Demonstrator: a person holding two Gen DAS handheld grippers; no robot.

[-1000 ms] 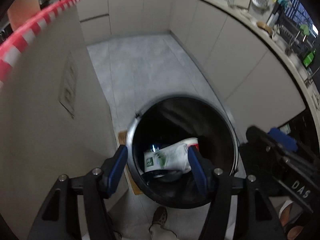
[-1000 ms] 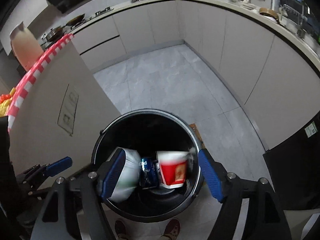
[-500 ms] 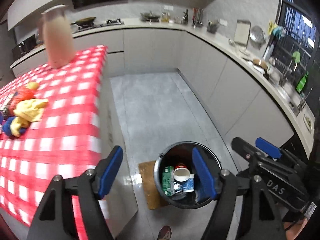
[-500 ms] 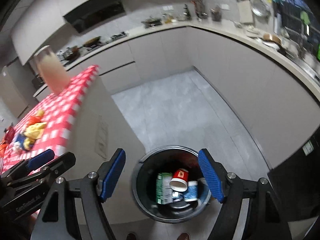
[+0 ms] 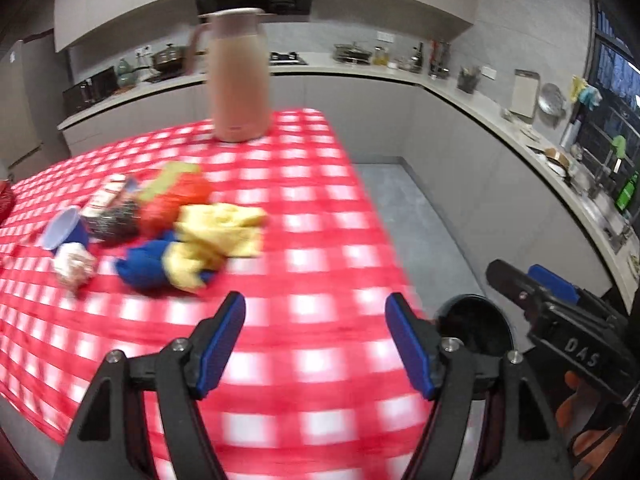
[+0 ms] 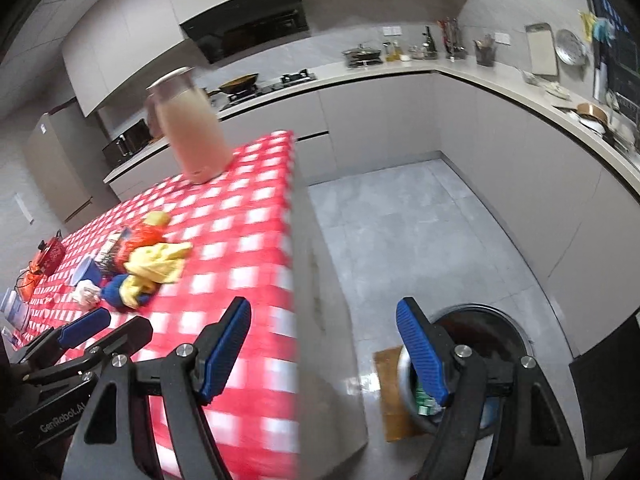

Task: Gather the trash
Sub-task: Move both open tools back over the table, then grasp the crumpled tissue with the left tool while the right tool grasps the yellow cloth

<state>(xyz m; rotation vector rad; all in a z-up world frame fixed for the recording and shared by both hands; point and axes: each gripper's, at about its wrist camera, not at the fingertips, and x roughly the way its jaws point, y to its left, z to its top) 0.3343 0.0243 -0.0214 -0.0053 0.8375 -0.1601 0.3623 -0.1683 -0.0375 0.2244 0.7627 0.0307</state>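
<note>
A heap of trash lies on the red checked tablecloth [image 5: 320, 208]: a yellow wrapper [image 5: 216, 236], a blue scrap [image 5: 144, 264], an orange bag [image 5: 176, 200], a dark foil pack [image 5: 112, 224], a blue cup [image 5: 64, 228] and crumpled white paper [image 5: 74, 266]. My left gripper [image 5: 315, 312] hovers open over the table's near edge, short of the heap, with nothing between its pads. My right gripper [image 6: 324, 312] is open too, above the table's side edge. The black bin [image 6: 492, 320] stands on the floor at lower right, with a green carton [image 6: 424, 396] inside.
A tall pink thermos jug [image 5: 238, 80] stands at the table's far end. A brown mat [image 6: 390, 392] lies beside the bin. Grey cabinets and a cluttered counter [image 6: 520, 92] ring the tiled floor [image 6: 400, 220]. A red object [image 6: 50, 256] sits far left.
Both grippers have risen from just over the bin and swung left toward the table. The carton and red cup seen between the jaws earlier dropped into the bin.
</note>
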